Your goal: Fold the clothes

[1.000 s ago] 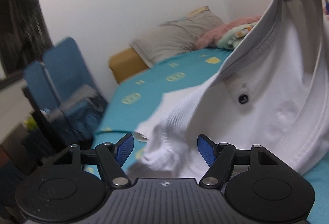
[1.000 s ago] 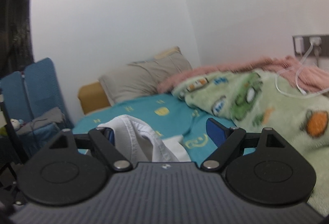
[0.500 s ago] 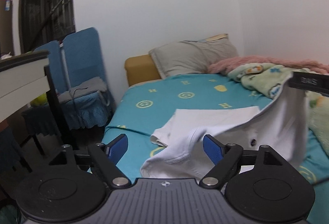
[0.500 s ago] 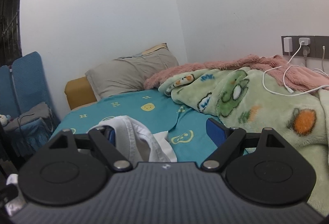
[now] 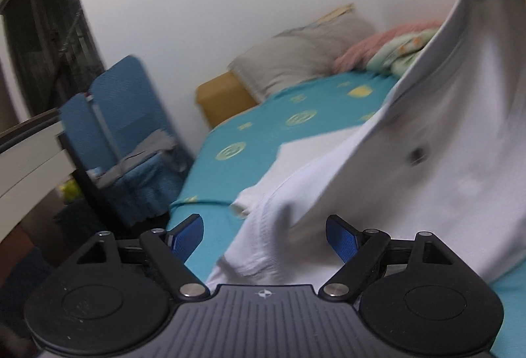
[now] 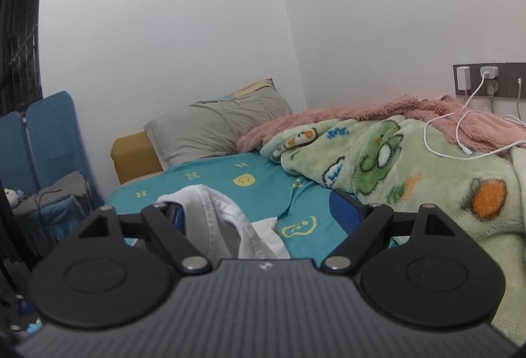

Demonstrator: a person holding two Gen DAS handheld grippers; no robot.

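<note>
White shirt (image 5: 460,144) hangs at frame right over the teal bed (image 5: 263,134), its collar draped on the spread-jawed right gripper (image 6: 263,213). Left gripper (image 5: 264,234), spread and empty, must next grasp the ribbed edge.

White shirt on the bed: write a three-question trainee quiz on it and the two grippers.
1. True or false: the left gripper is clamped on the white shirt.
2. In the right wrist view, where does the shirt's ribbed edge hang on the right gripper? A: over the finger on the picture's left. B: over the finger on the picture's right. C: on neither finger.
3. What colour is the bed sheet?

Key
1. False. Its jaws have just been opening and stand apart, with the shirt between them unpinched.
2. A.
3. Teal, with yellow marks.
</note>
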